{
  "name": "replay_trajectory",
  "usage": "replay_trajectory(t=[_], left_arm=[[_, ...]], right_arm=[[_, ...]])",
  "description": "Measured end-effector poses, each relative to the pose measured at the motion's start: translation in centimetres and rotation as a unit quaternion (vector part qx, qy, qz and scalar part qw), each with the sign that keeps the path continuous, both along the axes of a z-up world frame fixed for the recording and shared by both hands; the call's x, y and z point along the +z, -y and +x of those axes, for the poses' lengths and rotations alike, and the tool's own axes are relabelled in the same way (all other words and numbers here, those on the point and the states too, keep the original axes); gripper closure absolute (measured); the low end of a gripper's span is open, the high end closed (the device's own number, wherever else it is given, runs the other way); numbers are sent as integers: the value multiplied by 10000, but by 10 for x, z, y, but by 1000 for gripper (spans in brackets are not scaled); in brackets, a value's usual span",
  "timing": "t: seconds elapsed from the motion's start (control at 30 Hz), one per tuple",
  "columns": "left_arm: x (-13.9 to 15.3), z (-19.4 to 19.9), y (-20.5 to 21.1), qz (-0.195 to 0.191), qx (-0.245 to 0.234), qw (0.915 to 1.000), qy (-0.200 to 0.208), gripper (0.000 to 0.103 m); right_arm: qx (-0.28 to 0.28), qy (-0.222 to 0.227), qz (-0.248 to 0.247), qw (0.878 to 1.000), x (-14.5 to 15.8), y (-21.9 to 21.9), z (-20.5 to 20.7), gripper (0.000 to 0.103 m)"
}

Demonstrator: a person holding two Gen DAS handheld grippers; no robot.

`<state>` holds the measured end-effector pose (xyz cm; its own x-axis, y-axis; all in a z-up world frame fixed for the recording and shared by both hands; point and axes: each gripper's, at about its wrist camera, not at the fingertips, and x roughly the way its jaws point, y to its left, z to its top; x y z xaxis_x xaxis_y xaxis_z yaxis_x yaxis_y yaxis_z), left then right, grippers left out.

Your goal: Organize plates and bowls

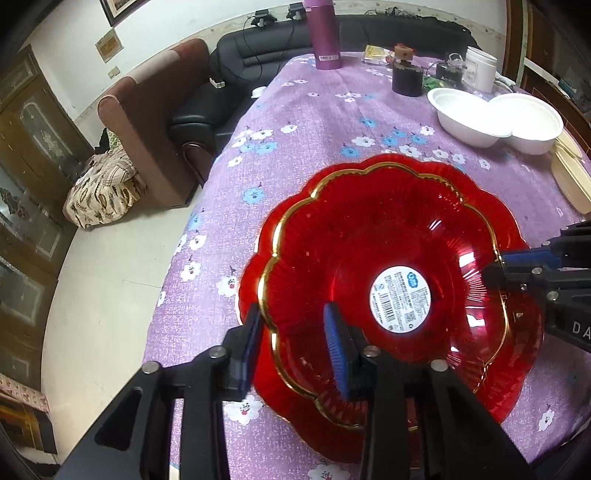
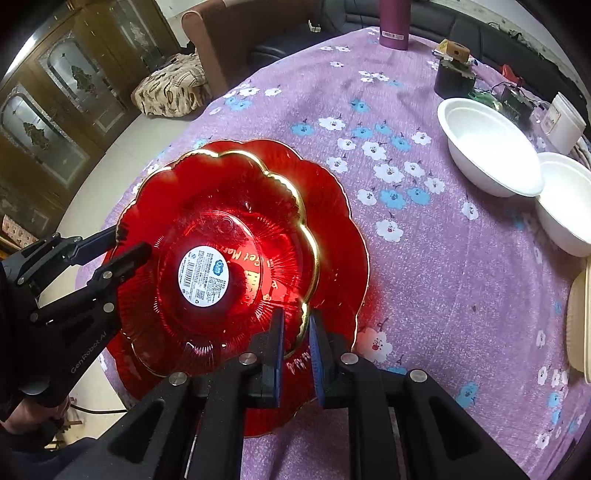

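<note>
Grippers straddle upper red plate (image 1: 369,258)'s rim: left (image 1: 295,343) loosened, right (image 2: 297,343) pinching.

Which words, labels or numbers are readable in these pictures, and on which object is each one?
"GenRobot AI": on the left gripper body.
"DA": cut off, on the right gripper body.
"Get Mar": mirrored, partial, seen through the upper red plate.
Round white sticker with barcode: print too small to read.
Label on purple bottle: blurred.
</note>
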<state>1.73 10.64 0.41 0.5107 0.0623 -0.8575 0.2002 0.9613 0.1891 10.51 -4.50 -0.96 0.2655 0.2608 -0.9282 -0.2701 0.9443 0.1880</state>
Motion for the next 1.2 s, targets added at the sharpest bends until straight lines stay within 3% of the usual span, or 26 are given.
replay_trajectory(t=[0.07, 0.2, 0.27, 0.6, 0.8, 1.03, 1.2], left_arm=[[0, 0, 3, 1, -60, 10000, -29, 57], [3, -2, 9, 131, -137, 9998, 71, 43], [6, -3, 9, 198, -116, 9996, 157, 32], [27, -4, 6, 220, -48, 9992, 340, 31], [56, 8, 28, -30, -430, 9984, 353, 31], [82, 59, 80, -706, -946, 9930, -60, 31], [81, 105, 118, -999, -1005, 9891, -391, 31]], right_arm=[[-12, -42, 27, 10000, -1, 0, 1, 87], [51, -62, 109, 9999, 0, -2, 0, 77], [84, -8, 87, 9999, 2, -3, -1, 73], [-188, 169, 491, 9985, 22, 21, -10, 66], [-773, 347, 772, 9934, 41, 64, -16, 66], [-1407, 463, 935, 9845, 59, 126, -8, 66], [-1844, 568, 1015, 9760, 75, 178, 15, 67]])
